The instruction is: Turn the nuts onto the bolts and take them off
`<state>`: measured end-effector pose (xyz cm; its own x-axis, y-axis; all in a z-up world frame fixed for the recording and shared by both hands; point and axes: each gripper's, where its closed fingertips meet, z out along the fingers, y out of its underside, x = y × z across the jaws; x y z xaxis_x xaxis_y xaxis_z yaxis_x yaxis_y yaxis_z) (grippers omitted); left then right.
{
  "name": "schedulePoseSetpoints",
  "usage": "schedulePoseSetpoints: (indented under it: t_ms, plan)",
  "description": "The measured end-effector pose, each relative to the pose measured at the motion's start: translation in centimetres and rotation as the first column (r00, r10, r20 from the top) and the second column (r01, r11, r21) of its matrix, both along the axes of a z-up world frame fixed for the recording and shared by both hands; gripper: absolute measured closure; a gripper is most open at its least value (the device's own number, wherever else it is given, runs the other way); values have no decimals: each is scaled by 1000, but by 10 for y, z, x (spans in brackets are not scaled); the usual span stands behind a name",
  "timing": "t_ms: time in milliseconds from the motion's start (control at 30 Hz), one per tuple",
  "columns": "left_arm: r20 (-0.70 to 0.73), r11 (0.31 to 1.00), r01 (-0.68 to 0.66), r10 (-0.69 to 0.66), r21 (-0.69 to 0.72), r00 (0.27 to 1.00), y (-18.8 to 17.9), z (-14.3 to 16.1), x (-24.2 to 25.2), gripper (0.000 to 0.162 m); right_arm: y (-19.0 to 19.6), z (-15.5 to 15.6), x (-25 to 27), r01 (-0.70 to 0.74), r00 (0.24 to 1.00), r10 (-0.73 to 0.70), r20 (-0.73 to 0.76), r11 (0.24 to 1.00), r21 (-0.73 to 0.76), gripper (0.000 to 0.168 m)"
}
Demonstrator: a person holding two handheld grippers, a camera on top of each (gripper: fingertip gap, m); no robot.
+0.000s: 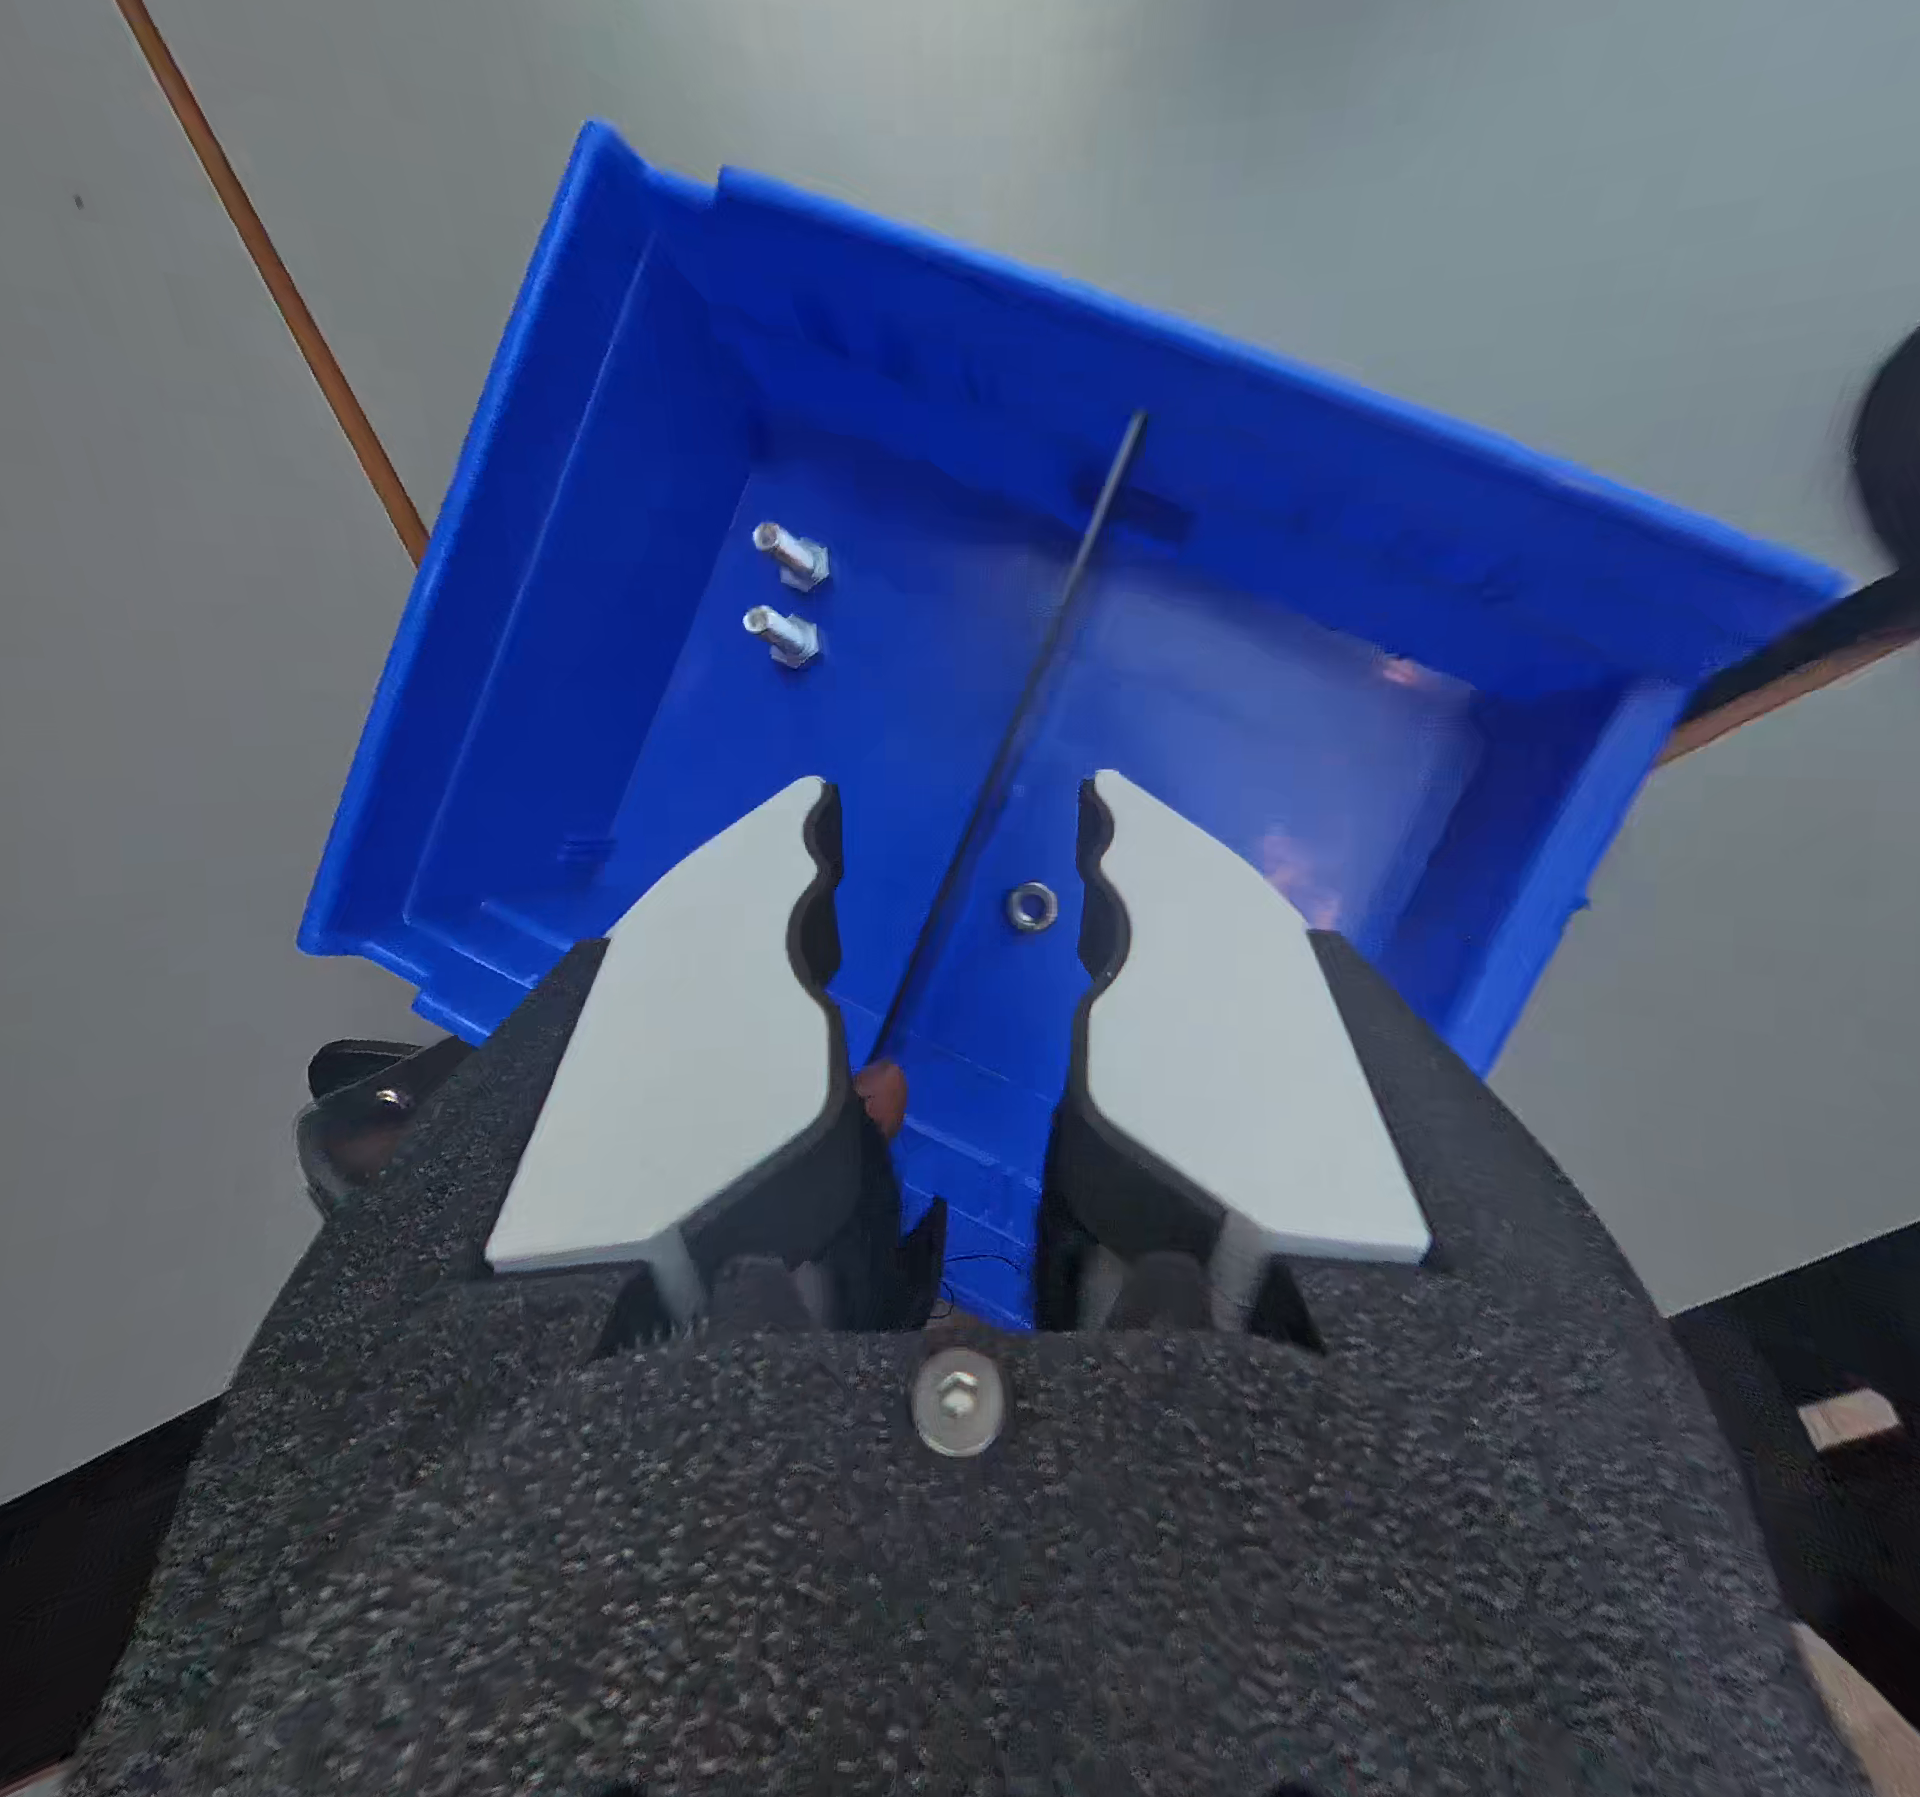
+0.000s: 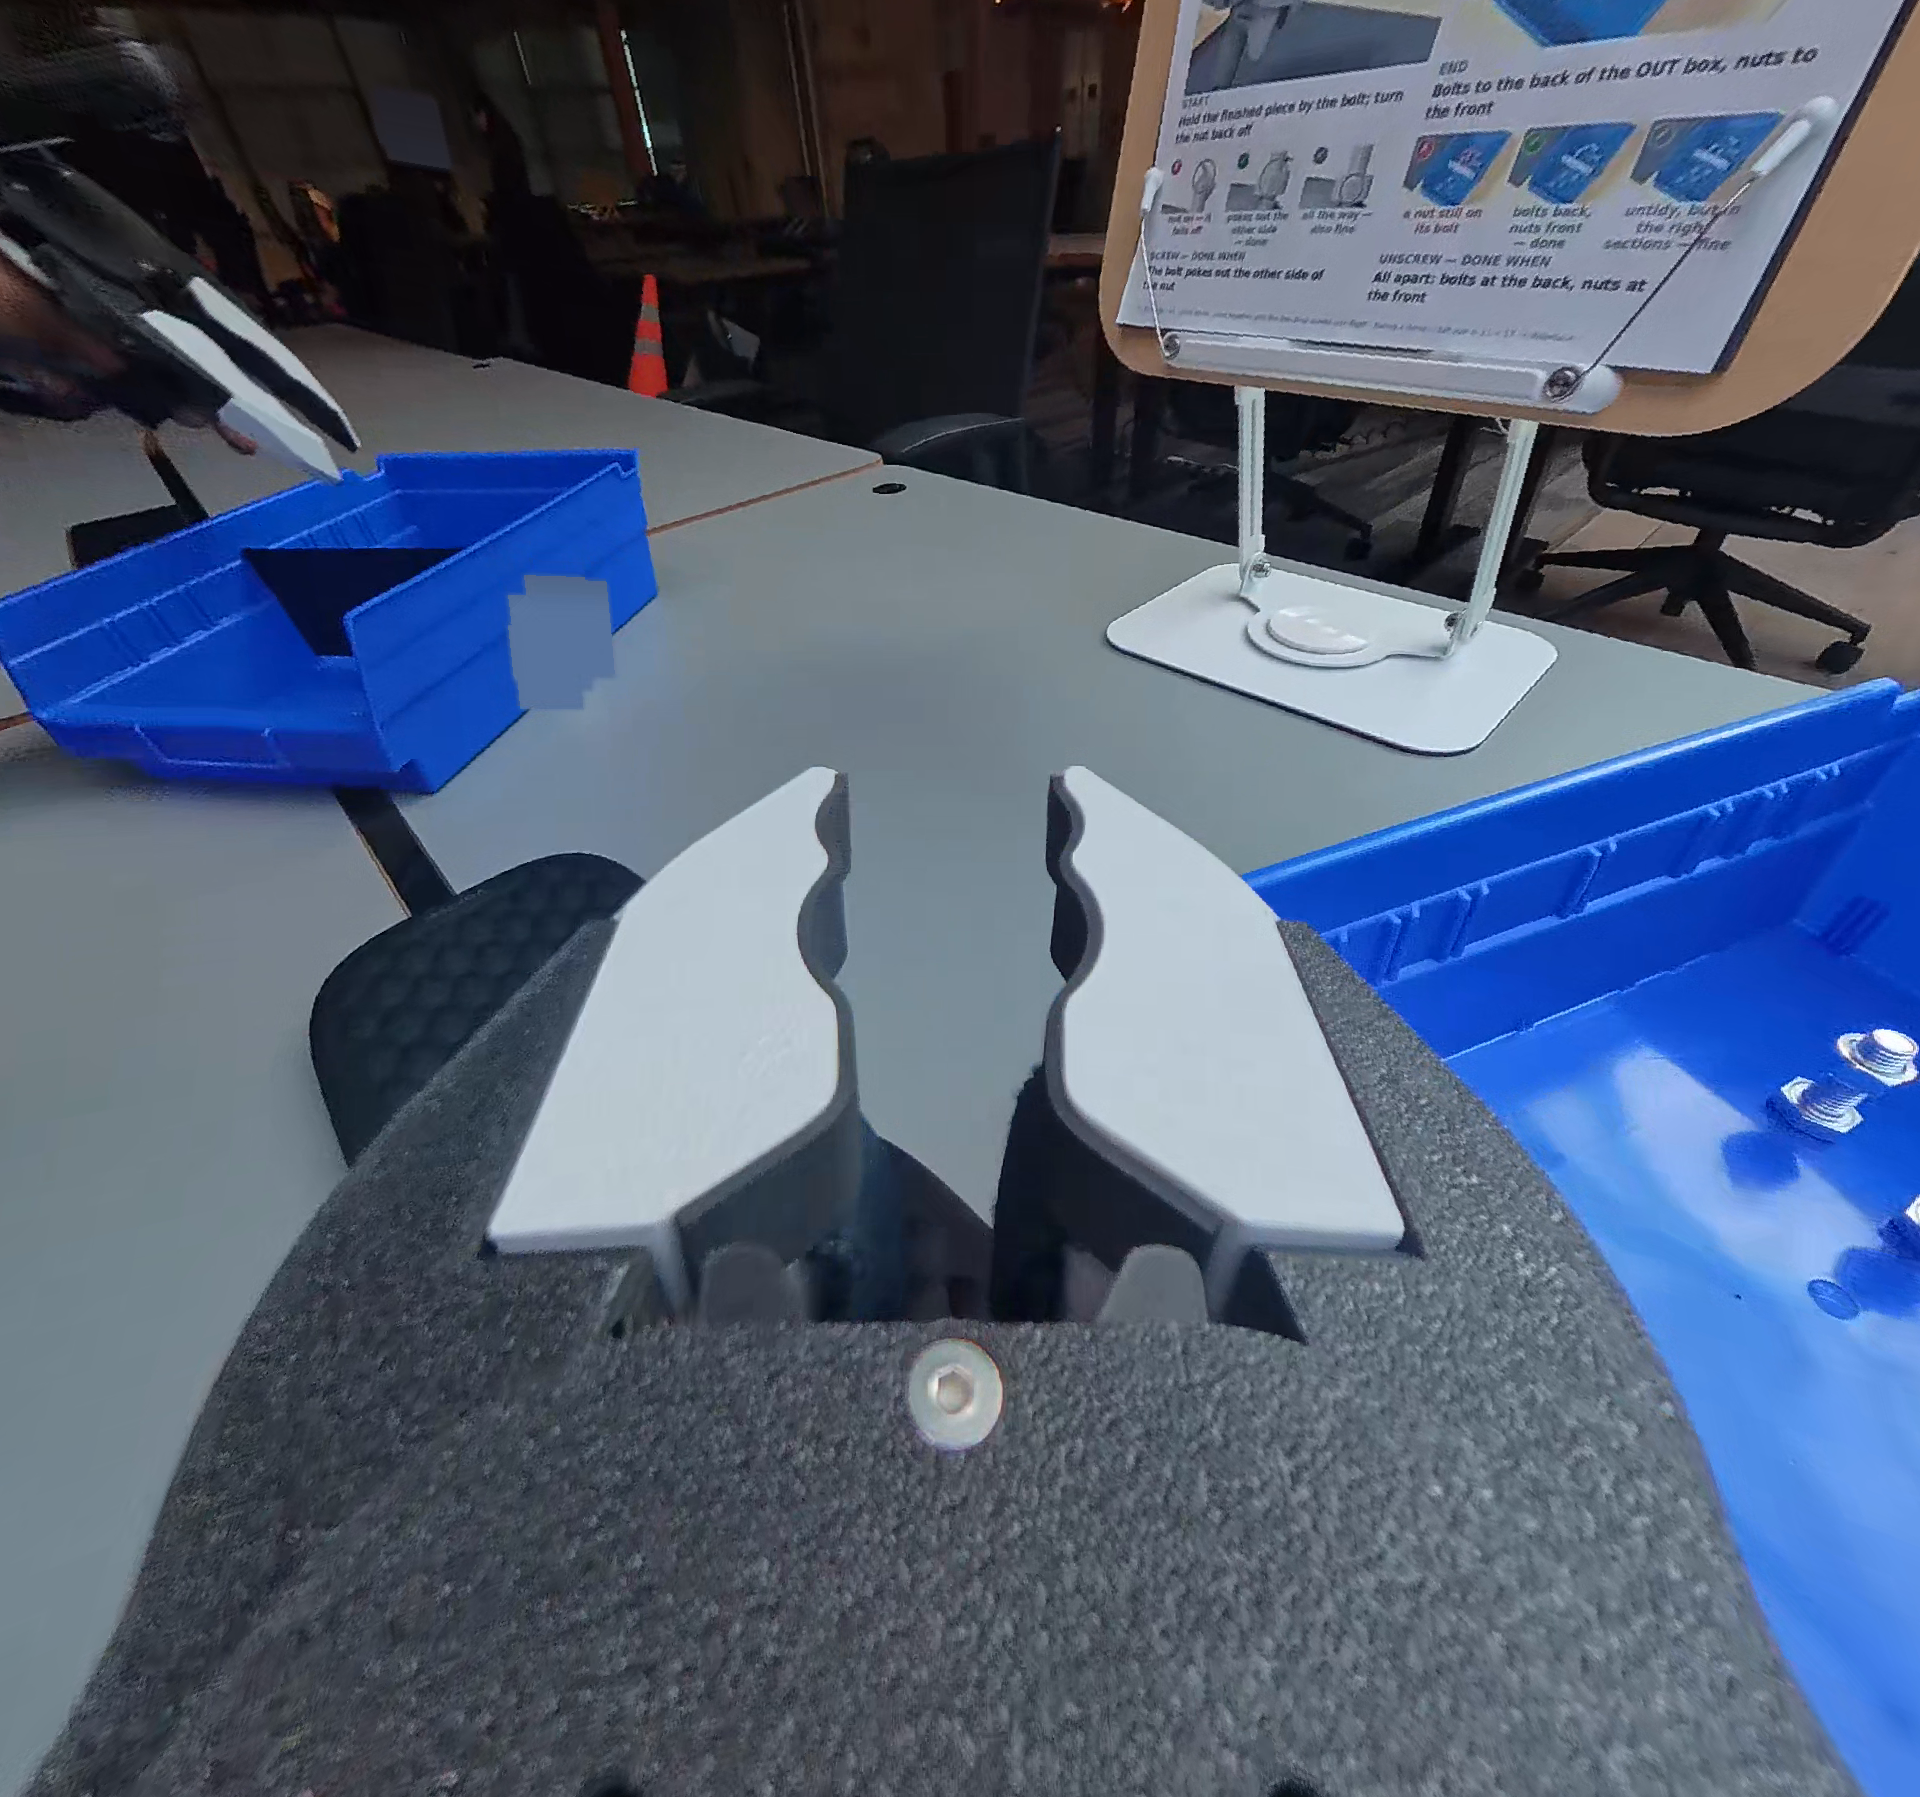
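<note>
The left gripper [image 1: 956,791] hangs over a blue bin [image 1: 582,542] with its jaws apart and nothing between them; inside, a thin black divider [image 1: 1049,677] splits the floor, with two bolts [image 1: 790,594] lying side by side on the left, far part, and a single loose nut [image 1: 1031,906] just right of the divider, near the right finger; the right gripper [image 2: 945,791] hovers above bare grey table [image 2: 935,625], jaws likewise apart and empty, beside a second blue bin [image 2: 1558,874] at its right holding more bolts with nuts [image 2: 1839,1093]; these parts are small, hard, smooth metal, probably light and apt to slip or roll, so a bolt looks best pinched across its shank near the head, and the nut by its flats; the nut lies flat and close to the divider, which leaves little room on that side; the bin walls stand high around the bolts, so an approach from above seems freest; an instruction board on a white stand [image 2: 1340,667] sits far right, well clear.
</note>
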<state>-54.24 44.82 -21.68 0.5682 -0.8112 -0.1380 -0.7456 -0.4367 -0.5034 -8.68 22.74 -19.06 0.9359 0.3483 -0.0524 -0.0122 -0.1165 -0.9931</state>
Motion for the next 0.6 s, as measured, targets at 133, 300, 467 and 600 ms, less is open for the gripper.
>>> schedulePoseSetpoints:
  t_ms: [133,300,467,600]
  plan:
    - [-84,986,4,-18,-164,996,44,-48,-3,120,0,-1,-9,-41,998,40,44,999,22,134]
    - [-139,968,8,-45,-253,989,75,-90,5,127,-1,-4,-13,-49,988,42,149,998,40,136]
    - [-178,965,-18,-30,-260,984,87,-101,2,131,-1,-5,-16,-63,980,51,192,997,53,136]
    - [-211,970,-29,-23,-241,977,92,-105,-3,131,-2,-3,-17,-71,982,58,179,995,70,137]
